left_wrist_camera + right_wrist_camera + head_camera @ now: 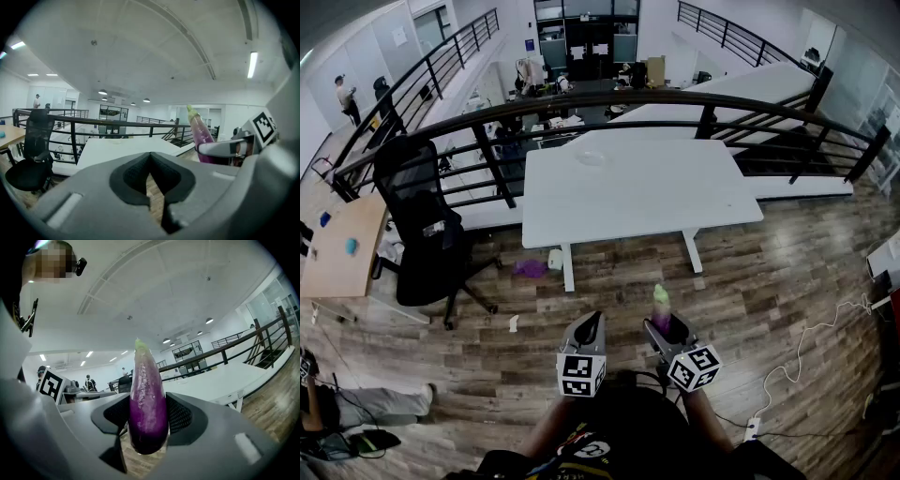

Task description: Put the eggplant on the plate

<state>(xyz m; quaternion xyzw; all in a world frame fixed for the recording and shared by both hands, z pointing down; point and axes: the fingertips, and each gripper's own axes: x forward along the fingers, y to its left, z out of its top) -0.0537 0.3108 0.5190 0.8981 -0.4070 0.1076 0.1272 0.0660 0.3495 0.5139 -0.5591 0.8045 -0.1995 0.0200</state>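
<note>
A purple eggplant (661,302) with a green cap stands upright in my right gripper (667,328), low in the head view above the wooden floor. In the right gripper view the eggplant (148,408) fills the gap of the right gripper (149,416), both pads pressed on its sides. My left gripper (593,323) hangs just left of it, shut and empty. From the left gripper (150,157) the eggplant (200,133) shows at the right. A clear plate (592,157) lies at the far side of the white table (637,202) ahead.
A black office chair (422,225) stands left of the table, next to a wooden desk (337,248). A black railing (675,103) runs behind the table. A purple item (530,268) lies on the floor by the table leg. A white cable (806,347) trails at the right.
</note>
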